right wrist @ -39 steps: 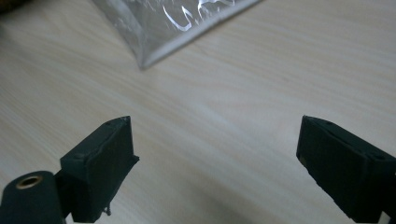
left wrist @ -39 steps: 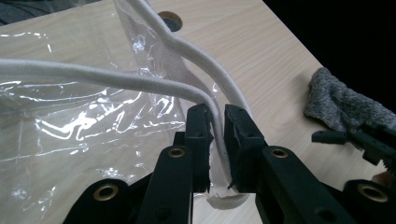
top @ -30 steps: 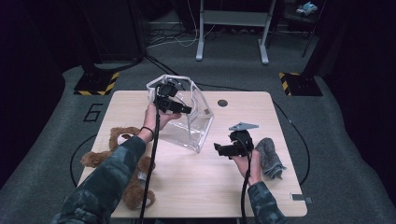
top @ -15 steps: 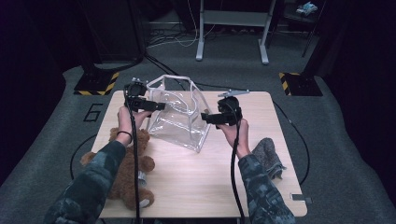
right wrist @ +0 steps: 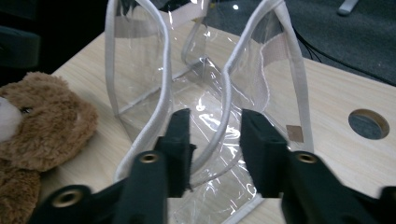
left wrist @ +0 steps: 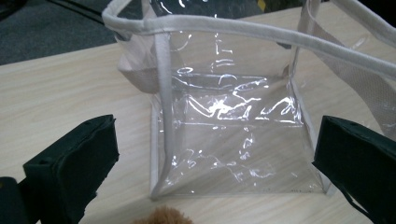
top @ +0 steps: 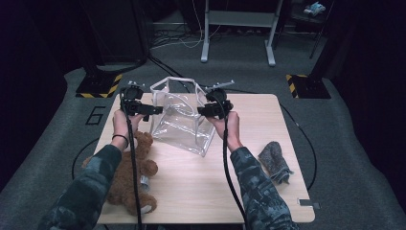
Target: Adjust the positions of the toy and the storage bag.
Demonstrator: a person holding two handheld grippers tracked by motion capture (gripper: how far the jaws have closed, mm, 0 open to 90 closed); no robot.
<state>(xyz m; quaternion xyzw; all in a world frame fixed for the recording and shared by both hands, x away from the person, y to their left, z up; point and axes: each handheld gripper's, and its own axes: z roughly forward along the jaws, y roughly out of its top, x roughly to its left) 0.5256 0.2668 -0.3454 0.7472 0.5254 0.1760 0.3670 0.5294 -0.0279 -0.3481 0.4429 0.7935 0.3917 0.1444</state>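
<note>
At centre table stands the clear tote bag (top: 184,115), upright. My left gripper (left wrist: 205,172) has just spread wide, nothing between its jaws. My right gripper (right wrist: 215,140) has been closing around a handle strap (right wrist: 224,116), not pinching yet. Slippery plastic: bag could topple.

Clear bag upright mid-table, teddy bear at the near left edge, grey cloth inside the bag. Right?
Not quite. The grey cloth lies on the table to the right of the clear bag, not inside it; the high view shows this. The bag stands upright mid-table, with the teddy bear at the near left edge.
</note>
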